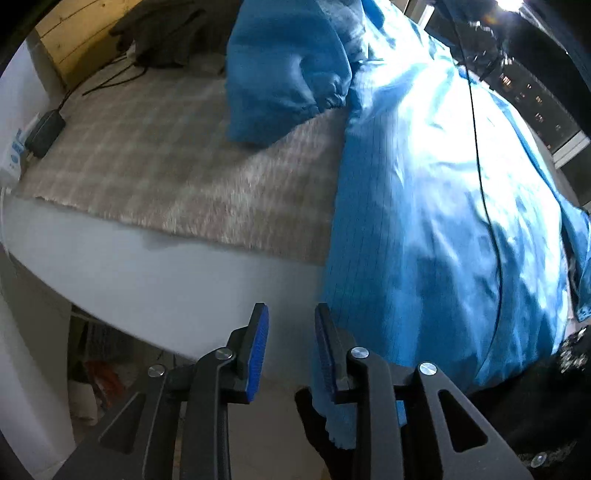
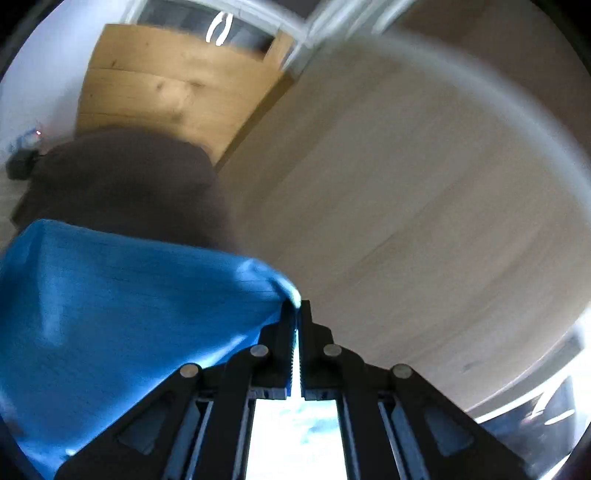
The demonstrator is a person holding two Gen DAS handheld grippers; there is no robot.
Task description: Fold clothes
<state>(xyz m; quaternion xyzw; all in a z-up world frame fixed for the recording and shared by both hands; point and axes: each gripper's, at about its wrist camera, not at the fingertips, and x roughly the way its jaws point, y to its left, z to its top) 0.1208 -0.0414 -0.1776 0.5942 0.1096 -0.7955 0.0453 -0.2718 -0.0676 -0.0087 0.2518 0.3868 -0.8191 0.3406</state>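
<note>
A shiny blue garment (image 1: 436, 206) is spread over the right part of the bed, its hem hanging over the front edge. A blue sleeve with an elastic cuff (image 1: 284, 77) lies on the blanket at the back. My left gripper (image 1: 291, 317) is open and empty, just left of the hanging hem, over the bed's white edge. My right gripper (image 2: 295, 308) is shut on a corner of the blue garment (image 2: 122, 314), which hangs down to the left of the fingers.
A beige checked blanket (image 1: 159, 158) covers the bed. A dark grey garment (image 1: 166, 33) lies at the back by the wooden headboard (image 1: 74, 37). A black adapter with cable (image 1: 44, 129) sits at the left edge. A window (image 1: 532, 99) is at the right.
</note>
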